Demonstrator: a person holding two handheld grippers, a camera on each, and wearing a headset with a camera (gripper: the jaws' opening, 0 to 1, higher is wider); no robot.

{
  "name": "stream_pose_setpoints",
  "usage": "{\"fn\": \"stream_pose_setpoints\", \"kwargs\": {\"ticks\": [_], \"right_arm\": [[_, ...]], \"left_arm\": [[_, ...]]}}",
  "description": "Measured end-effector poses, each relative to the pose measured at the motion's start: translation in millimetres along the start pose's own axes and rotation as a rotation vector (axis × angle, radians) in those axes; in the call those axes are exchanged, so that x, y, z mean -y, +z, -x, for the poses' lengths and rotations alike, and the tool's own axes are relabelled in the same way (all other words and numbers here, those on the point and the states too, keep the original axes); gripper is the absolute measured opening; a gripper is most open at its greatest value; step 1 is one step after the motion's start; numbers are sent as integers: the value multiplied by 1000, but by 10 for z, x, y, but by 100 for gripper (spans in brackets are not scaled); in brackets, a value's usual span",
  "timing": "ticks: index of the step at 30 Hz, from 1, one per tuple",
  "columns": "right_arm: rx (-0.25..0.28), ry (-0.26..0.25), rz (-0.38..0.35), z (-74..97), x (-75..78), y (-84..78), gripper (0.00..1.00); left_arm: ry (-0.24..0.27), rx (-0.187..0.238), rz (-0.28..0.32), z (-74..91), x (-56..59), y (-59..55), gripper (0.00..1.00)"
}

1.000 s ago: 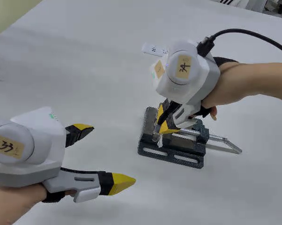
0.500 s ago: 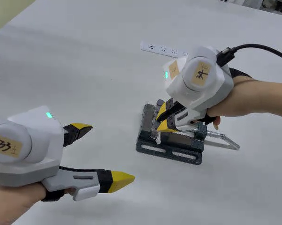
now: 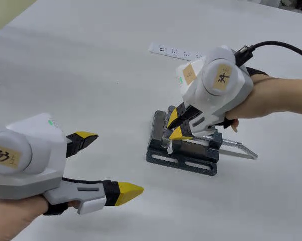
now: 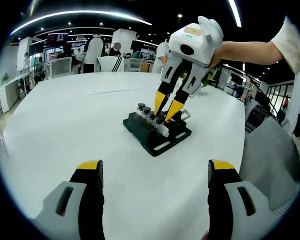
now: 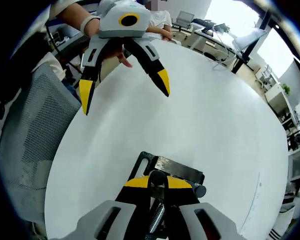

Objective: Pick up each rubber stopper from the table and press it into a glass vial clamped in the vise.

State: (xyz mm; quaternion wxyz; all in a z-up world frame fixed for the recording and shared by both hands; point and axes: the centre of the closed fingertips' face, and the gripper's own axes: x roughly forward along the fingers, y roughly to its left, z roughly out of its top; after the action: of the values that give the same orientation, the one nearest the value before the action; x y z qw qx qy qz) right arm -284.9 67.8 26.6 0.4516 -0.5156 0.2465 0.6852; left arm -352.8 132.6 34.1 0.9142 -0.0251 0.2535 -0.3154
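Dark rubber stoppers (image 4: 141,106) cap at least three glass vials (image 3: 169,147) in one black metal vise (image 3: 183,160) on the white bench (image 3: 90,75) of a strip-lit open office. The right hand-held gripper (image 3: 169,132) is narrow around one stopper, and I can't tell if it grips. The left hand-held gripper (image 3: 116,162) gapes wide and empty.

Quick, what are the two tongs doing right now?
Left tongs: open, holding nothing.
Right tongs: shut on a rubber stopper over the vise.
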Motion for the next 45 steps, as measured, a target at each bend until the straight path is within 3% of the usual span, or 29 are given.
{"fn": "stream_pose_setpoints", "kwargs": {"ticks": [2,6,16,24,29,33,35,45], "right_arm": [[-1,6,33,-2,12,-12,4],[34,11,-9,17,22,-14,4],[33,8,-18,32,9,-22,6],[15,5,4,25,11,-16,6],[-25,4,10,18,4,-3,6],[-52,-16,-103,22,9,-7,5],[-58,-26,-97,20,17,5,5],[-106,-76,-289,16,24,-17,4]], "left_arm": [[-1,-3,0,-3,-6,-9,85],[-5,-5,-1,-11,0,-8,85],[-16,-4,-2,-46,15,18,84],[-23,-9,-2,-72,57,18,84],[-25,-8,-1,-77,59,16,84],[-25,-5,4,-83,70,22,84],[-27,-5,4,-87,75,20,84],[-34,1,5,-110,101,30,84]]}}
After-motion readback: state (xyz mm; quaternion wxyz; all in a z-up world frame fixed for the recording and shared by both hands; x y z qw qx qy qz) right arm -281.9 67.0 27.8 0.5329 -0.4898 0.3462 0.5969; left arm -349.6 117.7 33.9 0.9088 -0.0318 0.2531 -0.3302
